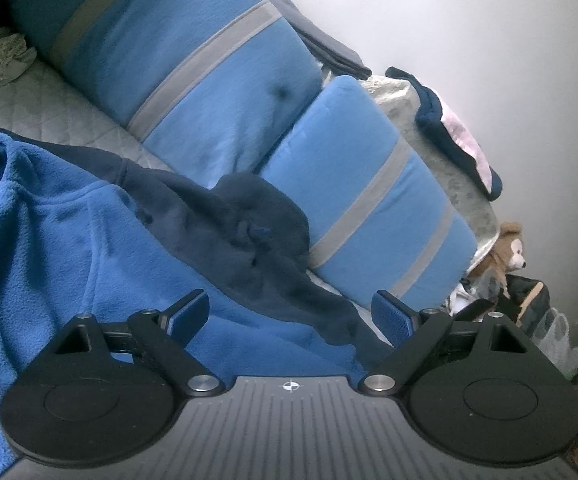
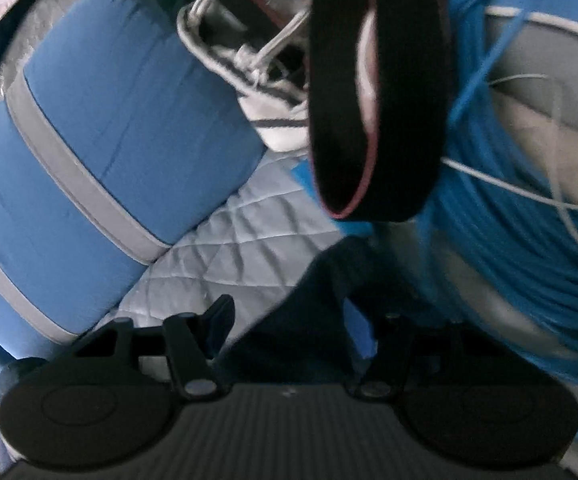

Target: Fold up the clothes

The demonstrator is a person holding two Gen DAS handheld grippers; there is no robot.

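A bright blue fleece garment (image 1: 49, 240) with a navy hood or lining (image 1: 257, 232) lies crumpled on the quilted bed cover (image 1: 61, 116). My left gripper (image 1: 289, 304) hovers over it, jaws wide open, with nothing pinched between them. In the blurred right wrist view, a dark navy fold of cloth (image 2: 309, 300) rises between the fingers of my right gripper (image 2: 305, 328). Its left finger (image 2: 221, 320) shows beside the fold. The right finger is lost in the dark, so I cannot see whether the pads press the cloth.
Two blue pillows with grey stripes (image 1: 209, 80) (image 1: 369, 200) lean along the wall. Folded clothes (image 1: 457, 136) and a stuffed toy (image 1: 505, 248) sit past them. A black strap (image 2: 373, 100), a coil of blue cord (image 2: 509, 200) and a white sneaker (image 2: 265, 80) crowd the right gripper.
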